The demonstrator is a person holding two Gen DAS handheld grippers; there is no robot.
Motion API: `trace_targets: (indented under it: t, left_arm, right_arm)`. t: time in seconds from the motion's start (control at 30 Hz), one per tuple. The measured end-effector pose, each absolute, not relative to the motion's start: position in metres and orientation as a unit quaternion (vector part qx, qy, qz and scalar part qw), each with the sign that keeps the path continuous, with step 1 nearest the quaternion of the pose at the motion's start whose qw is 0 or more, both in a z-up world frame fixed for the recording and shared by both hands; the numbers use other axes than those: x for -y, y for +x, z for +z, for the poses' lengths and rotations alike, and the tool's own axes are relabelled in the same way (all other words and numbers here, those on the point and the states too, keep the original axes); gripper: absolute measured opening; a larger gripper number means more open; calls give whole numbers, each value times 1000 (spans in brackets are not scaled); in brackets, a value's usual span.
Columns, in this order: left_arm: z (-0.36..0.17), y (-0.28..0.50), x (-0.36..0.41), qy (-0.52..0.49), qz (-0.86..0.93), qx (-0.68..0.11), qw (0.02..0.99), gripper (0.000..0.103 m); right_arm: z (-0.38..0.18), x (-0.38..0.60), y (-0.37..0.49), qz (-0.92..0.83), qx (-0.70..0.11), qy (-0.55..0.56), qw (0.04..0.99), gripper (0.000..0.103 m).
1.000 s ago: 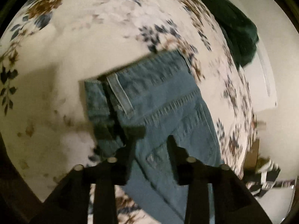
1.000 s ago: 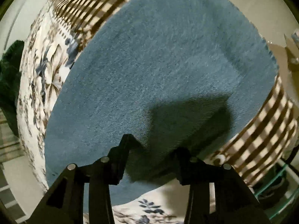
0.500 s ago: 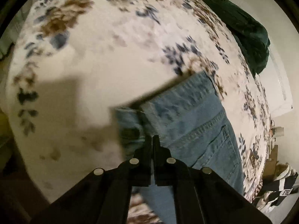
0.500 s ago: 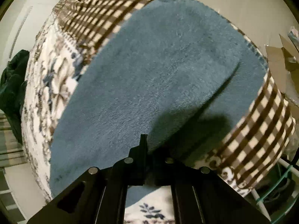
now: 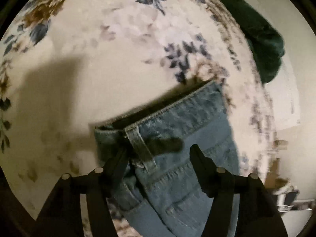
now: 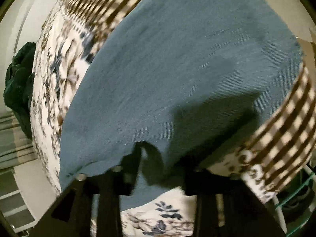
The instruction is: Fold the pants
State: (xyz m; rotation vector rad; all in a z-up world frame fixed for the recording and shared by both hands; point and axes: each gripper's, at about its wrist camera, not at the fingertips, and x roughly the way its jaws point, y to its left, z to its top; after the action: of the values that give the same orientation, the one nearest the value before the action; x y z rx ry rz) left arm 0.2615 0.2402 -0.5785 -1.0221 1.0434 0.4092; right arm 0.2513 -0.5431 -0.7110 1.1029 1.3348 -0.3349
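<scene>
**Q:** Left wrist view: what is the status of the fold?

**A:** On the floral bedspread (image 5: 102, 63), the jeans (image 5: 187, 130) lie flat with the waistband away from the bed edges, one layer doubled along its length. Judged partly done: cross folds remain.

**Q:** Gripper states?

**A:** Left gripper (image 5: 158, 154): fingers spread, straddling the belt loop (image 5: 140, 146), nothing pinched. Right gripper (image 6: 164, 154): fingers spread over the leg section near the checked border (image 6: 286, 130); no fabric visibly clamped.

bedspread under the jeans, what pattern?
Cream bedspread with blue and brown flowers, plus a brown checked border; left wrist view shows it best.
</scene>
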Motion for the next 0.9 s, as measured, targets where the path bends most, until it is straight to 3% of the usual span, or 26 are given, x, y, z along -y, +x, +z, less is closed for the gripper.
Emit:
trace_targets:
  t: [0.03,0.07,0.13,0.17,0.43,0.63,0.73,0.8,0.87,0.9]
  left_arm:
    - [-582,265,-238,-449,194,-479,729,42]
    - [-583,266,-237,-432,205,-486,732,33]
    - [-582,261,-239,-422,210,-478,741,18]
    - [-579,257,-239,-415,208,-473,749,16]
    - [-536,219,-254,-404,184,-454,773,14]
    - [-561,217,-255,-390,187,-494,754,15]
    - [-570,223,-255,-383,193,-517,741,21]
    - [-564,228,-249,-368,196,-537,733,23]
    - [-551,229,-240,-342,192,-544,741,30]
    - [-540,229,-231,-319,188,-550,748,39]
  right_arm:
    - [-714,540,253,-153,-583,481,636,41]
    - [-716,537,254,-159,-579,483,638,41]
    - [-713,535,253,-182,-566,481,644,20]
    - [-710,534,254,-194,-569,467,649,5]
    - [-683,540,227,-186,-572,463,651,4]
    - [-705,541,216,-186,-601,445,637,4]
    - [-719,544,217,-171,-620,430,633,16]
    - [-717,551,205,-168,-620,439,629,40]
    - [-706,567,184,-178,-591,459,639,43]
    - [-700,577,173,-188,-572,473,643,43]
